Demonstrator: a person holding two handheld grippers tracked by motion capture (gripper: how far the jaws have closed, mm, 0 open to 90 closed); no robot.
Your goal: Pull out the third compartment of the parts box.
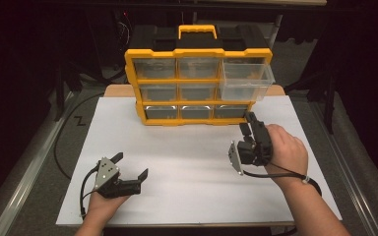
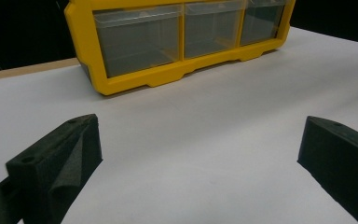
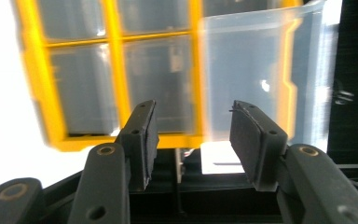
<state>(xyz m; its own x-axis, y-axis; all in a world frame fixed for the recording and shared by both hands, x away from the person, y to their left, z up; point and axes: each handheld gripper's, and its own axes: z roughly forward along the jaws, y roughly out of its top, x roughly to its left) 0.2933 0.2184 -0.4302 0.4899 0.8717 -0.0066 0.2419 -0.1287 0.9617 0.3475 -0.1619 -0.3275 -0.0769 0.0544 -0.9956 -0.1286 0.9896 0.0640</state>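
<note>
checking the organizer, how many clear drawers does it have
9, a three-by-three grid in the yellow organizer. Eight sit flush; the top-right drawer is pulled out over the table.

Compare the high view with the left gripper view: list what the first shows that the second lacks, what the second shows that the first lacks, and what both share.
High view alone: the organizer's yellow carry handle, its top-right clear drawer pulled out, the right gripper with jaws apart below that drawer, and both of the person's hands.

Left gripper view alone: a close look along the left gripper, its jaws wide apart with bare surface between them.

Shared: the yellow organizer, its bottom row of drawers, and the white tabletop.
</note>
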